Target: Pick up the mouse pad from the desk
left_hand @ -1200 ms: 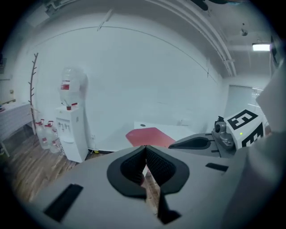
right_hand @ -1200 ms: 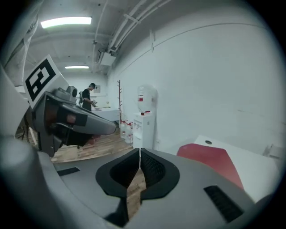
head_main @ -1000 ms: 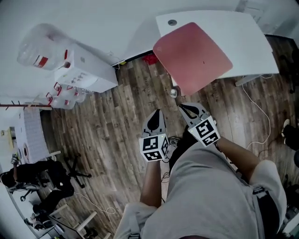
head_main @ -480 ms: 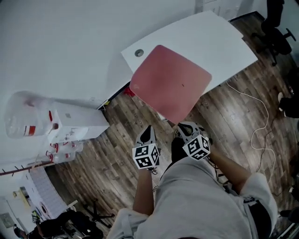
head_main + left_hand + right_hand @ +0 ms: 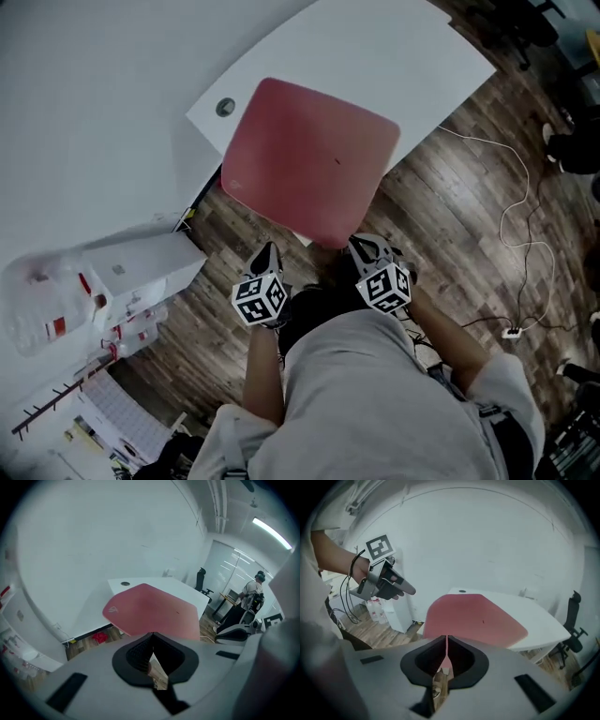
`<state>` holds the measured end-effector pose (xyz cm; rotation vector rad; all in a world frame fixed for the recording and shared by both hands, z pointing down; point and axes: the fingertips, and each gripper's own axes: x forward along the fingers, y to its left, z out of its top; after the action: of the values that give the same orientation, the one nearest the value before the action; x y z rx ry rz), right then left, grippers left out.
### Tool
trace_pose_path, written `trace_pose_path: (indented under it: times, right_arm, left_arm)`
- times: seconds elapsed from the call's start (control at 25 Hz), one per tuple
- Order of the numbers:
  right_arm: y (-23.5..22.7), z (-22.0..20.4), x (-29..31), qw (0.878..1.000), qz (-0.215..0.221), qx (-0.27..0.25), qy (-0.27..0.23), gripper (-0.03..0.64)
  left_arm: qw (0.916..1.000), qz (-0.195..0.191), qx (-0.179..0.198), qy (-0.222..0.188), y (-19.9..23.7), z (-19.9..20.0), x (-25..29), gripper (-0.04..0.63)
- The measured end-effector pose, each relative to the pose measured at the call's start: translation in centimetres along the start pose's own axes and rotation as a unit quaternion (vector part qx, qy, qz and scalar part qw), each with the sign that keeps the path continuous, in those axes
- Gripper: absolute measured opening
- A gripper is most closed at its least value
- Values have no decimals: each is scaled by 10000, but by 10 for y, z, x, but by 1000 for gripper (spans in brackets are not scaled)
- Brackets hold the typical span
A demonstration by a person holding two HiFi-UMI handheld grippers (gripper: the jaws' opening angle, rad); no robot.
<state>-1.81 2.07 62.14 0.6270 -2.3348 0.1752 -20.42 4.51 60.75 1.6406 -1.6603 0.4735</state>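
Observation:
A large red mouse pad lies on the white desk, its near corner overhanging the desk's front edge. Both grippers hang shut and empty over the wooden floor, just short of that corner. In the head view my left gripper is at the pad's lower left and my right gripper almost under the near corner. The left gripper view shows the pad beyond my shut left gripper. From the right gripper view the pad sits past my right gripper, with the left gripper at upper left.
A white cabinet and a water bottle stand left of the desk. A white cable and a power strip lie on the floor at right. An office chair is by the desk's far side; a person stands beyond.
Both grippers have come down and closer to the pad's near corner, staying shut. The pad and desk have slid left and grown larger in the head view.

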Motion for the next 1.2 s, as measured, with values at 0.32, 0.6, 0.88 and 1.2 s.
trace_pose_path:
  times: [0.32, 0.6, 0.88, 1.2]
  right_arm:
    - [-17, -45, 13, 9766, -173, 2130, 255, 49]
    - [-10, -76, 28, 9229, -166, 3834, 320, 186]
    - [-4, -93, 47, 8385, -123, 5444, -193, 233]
    - [8, -88, 59, 7984, 196, 5979, -683, 250]
  left_arm:
    - [9984, -351, 18, 432, 38, -2, 45, 12]
    - [9919, -911, -265, 845, 76, -6, 83, 12]
    - [9678, -1801, -1386, 1082, 110, -16, 120, 86]
    - [8972, -3159, -2937, 952, 104, -9, 140, 252]
